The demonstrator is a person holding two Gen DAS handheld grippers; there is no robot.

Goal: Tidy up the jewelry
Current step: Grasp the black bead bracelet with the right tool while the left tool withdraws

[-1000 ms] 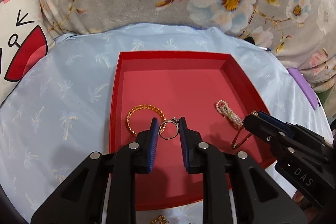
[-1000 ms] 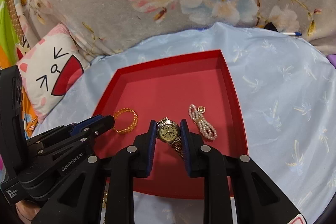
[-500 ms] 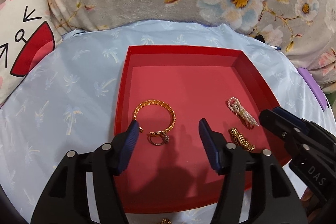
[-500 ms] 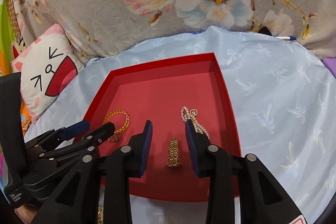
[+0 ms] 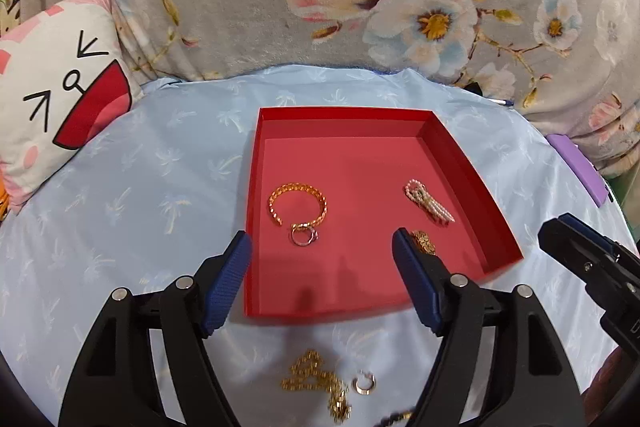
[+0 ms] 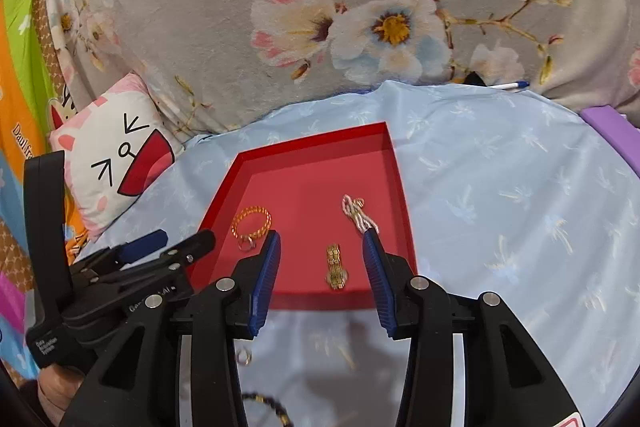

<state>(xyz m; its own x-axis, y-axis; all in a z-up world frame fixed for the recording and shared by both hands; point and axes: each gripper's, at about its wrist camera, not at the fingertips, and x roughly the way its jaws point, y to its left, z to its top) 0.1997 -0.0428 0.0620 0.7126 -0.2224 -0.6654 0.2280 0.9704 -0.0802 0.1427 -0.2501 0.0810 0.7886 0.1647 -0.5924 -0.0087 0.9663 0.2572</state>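
Left claw (image 5: pixel 320 247): opening, nothing gripped.
Right claw (image 6: pixel 320 247): opening, nothing gripped; gold watch (image 6: pixel 335 266) seen lying between its fingers.
Red tray (image 5: pixel 251 227): gold bangle (image 5: pixel 298 205), ring (image 5: pixel 303 235), pearl bracelet (image 5: pixel 430 201) held inside.
Blue sheet (image 5: pixel 140 187): gold chain (image 5: pixel 316 381) left outside.

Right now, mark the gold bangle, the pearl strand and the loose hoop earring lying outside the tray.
gold bangle (image 5: pixel 298 205), left wrist view, centre of its loop.
pearl strand (image 5: pixel 430 205), left wrist view, mid-length.
hoop earring (image 5: pixel 364 384), left wrist view, its ring.

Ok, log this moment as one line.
left gripper: opening, empty | right gripper: opening, empty | red tray: bracelet, ring, watch, pearls
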